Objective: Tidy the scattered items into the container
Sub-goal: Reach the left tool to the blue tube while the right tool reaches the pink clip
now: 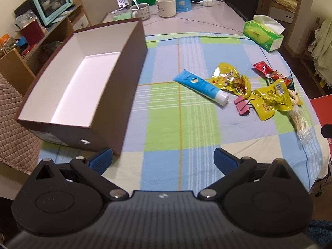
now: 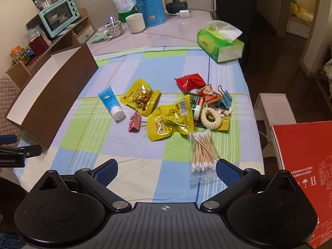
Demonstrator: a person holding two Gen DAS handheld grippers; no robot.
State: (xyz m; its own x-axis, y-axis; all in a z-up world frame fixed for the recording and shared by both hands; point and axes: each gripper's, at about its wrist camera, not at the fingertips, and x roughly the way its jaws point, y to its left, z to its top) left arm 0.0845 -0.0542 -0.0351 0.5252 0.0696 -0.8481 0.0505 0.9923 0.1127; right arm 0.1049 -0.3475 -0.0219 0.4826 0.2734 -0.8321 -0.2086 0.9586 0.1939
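Note:
An empty brown box [image 1: 128, 66] with a white inside sits on the left of the checked cloth, also seen as the brown box [image 2: 54, 95] in the right wrist view. Scattered to its right lie a blue tube [image 1: 201, 86] [image 2: 111, 102], two yellow snack packets [image 2: 142, 97] [image 2: 171, 120], a pink binder clip [image 2: 135, 122], a red packet [image 2: 189, 82], a blue binder clip [image 2: 225, 99], a woven ring [image 2: 210, 118] and a bag of cotton swabs [image 2: 202, 152]. My left gripper [image 1: 163, 158] is open beside the box's near corner. My right gripper [image 2: 167, 171] is open, its right finger close to the swabs.
A green tissue pack [image 2: 220, 45] lies at the cloth's far right. Mugs [image 2: 135, 22], a blue jug [image 2: 148, 2] and a charger stand on the bare tabletop behind. A red carton [image 2: 305, 170] and a white stool stand off the table's right edge; shelves with a mint oven [image 1: 53, 1] stand left.

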